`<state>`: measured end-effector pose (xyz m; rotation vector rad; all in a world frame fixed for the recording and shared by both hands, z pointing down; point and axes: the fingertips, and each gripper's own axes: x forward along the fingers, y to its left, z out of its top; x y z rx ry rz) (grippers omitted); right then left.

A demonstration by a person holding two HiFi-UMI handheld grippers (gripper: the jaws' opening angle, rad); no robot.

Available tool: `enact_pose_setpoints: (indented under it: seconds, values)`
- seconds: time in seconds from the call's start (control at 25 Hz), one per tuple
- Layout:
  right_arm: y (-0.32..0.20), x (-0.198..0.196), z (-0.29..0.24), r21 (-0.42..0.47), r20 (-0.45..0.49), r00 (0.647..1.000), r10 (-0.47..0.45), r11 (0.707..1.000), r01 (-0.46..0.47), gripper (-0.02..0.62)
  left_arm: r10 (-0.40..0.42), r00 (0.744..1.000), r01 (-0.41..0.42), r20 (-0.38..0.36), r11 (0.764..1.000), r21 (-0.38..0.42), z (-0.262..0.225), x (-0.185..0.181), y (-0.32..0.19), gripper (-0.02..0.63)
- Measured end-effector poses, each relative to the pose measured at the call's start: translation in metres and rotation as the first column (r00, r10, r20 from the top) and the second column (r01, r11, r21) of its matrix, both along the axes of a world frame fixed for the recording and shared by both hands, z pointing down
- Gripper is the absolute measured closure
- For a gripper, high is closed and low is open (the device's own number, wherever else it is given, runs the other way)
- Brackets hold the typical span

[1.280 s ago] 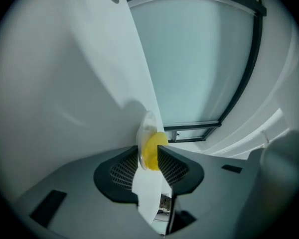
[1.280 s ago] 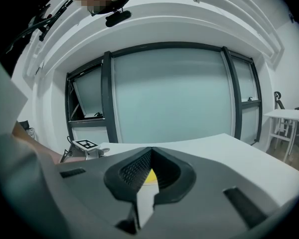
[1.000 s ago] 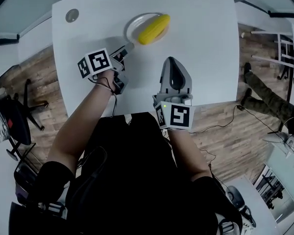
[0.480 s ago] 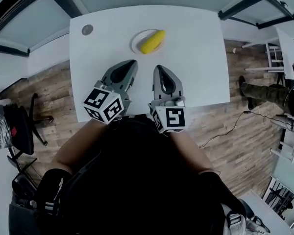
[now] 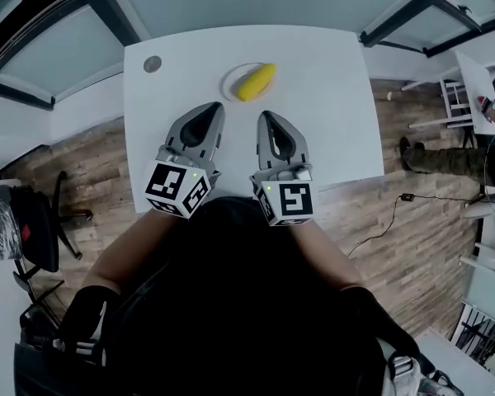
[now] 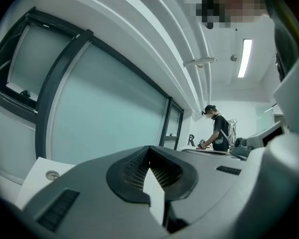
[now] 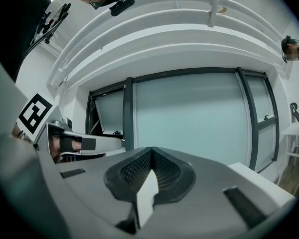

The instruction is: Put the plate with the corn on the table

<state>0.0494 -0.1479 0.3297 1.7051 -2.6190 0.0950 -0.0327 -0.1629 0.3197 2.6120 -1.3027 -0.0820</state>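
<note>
The white plate (image 5: 231, 77) with the yellow corn cob (image 5: 256, 82) lies on the white table (image 5: 330, 97), near its far edge, seen in the head view only. Both grippers hover side by side nearer to me, apart from the plate. My left gripper (image 5: 213, 107) is shut with nothing in it, and my right gripper (image 5: 266, 117) is shut and empty too. In the left gripper view the left gripper (image 6: 149, 148) points up at the windows. The right gripper (image 7: 152, 150) does the same in its own view. Neither gripper view shows plate or corn.
A small round metal cap (image 5: 152, 63) is set in the table's far left corner, also the cap (image 6: 52, 174) in the left gripper view. A dark chair (image 5: 33, 221) stands left on the wooden floor (image 5: 396, 213). A person (image 6: 220, 133) works far off.
My left gripper has let go of the plate and drawn back beside the right one. Both gripper views have tilted up off the table. The plate stays on the table.
</note>
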Motion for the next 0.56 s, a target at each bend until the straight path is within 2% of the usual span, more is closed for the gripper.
enact_pose_setpoints:
  seconds: [0.28,0.56]
  values:
    - [-0.0053,0.0043,-0.0064,0.016,-0.016,1.000,0.019,1.000,-0.019,0.595,-0.020,1.000,0.019,-0.020,1.000,-0.017,-0.0028,-0.0078,-0.0079,0.603]
    - [-0.0076,0.0026,-0.0060,0.025,-0.025,1.000,0.015,1.000,-0.014,0.594,0.002,1.000,-0.002,-0.012,1.000,0.003,-0.0052,-0.0013,-0.0105,0.603]
